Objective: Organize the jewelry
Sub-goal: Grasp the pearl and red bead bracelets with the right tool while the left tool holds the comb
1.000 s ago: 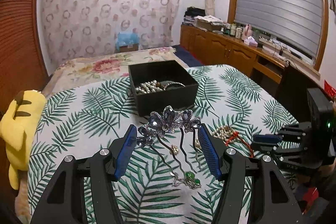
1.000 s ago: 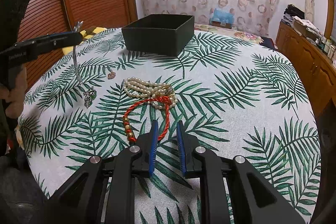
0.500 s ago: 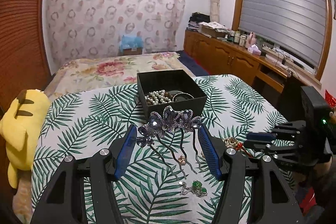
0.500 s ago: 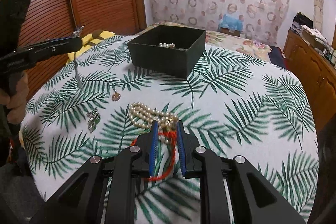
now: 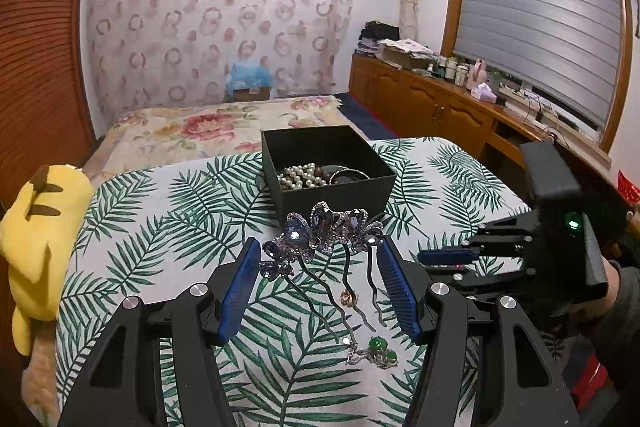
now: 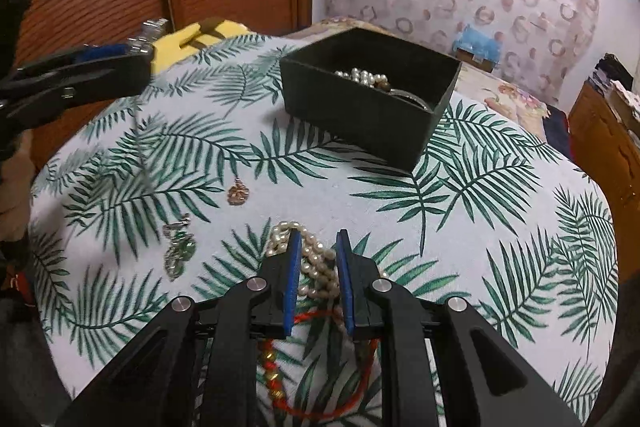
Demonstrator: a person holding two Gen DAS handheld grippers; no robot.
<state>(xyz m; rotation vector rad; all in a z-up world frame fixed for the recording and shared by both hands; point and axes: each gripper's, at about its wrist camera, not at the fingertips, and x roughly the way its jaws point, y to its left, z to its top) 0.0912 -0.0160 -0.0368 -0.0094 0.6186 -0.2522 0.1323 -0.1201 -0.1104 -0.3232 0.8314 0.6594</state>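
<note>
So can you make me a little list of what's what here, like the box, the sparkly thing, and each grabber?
box: black box on the leaf-print tablecloth, pearls and a bangle inside
sparkly thing: purple jewelled hair comb, held in the left gripper
right gripper: jaws narrow, over the pearl necklace, not clearly gripping
red cord bracelet: under that gripper
loose: green pendant, small gold charm

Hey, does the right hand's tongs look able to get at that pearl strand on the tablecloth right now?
Probably yes. The right tongs hang right over the pearl strand, narrowly parted and empty, with nothing between. The left tongs and black box sit well aside. The gap may need widening first.
</note>
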